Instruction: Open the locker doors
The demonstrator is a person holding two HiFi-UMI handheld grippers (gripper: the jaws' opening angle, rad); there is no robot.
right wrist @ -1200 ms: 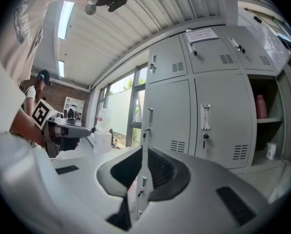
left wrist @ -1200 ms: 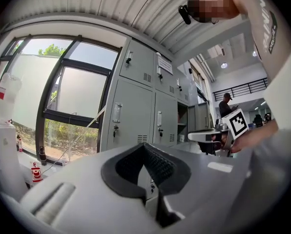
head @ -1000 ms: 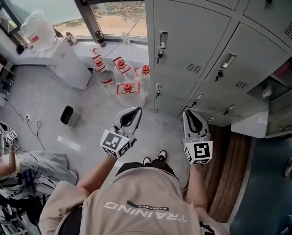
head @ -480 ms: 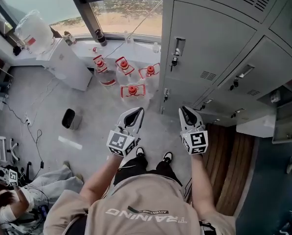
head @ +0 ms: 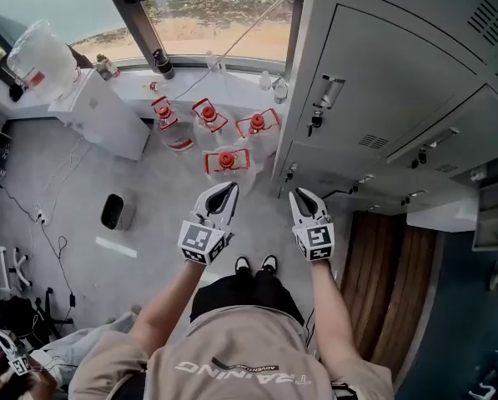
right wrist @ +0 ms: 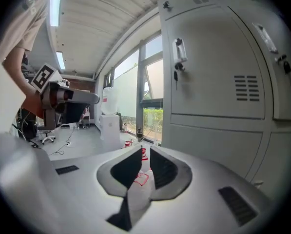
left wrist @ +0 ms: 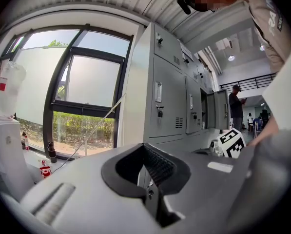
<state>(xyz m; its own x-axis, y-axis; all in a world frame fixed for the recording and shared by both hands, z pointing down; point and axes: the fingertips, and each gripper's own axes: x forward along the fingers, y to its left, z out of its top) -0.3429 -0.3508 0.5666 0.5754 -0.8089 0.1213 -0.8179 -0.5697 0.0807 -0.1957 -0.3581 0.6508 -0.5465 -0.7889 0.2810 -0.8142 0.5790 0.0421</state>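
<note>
1 white cabinet (head: 107, 117) below the window (head: 219, 23) | 1 black bin (head: 113, 211) on the grey floor (head: 161, 198) | 4 red-capped water jugs (head: 224, 159) clustered beside the lockers | left gripper (head: 229, 188): tips together, empty | right gripper (head: 300, 196): a slit apart, empty | locker doors (head: 390, 77) at right, near ones shut, clear of both grippers

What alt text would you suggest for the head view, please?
Seen from above, a person holds out the left gripper and right gripper, both empty, before grey lockers whose nearest doors are shut. Red-capped water bottles stand on the floor by a window.
</note>
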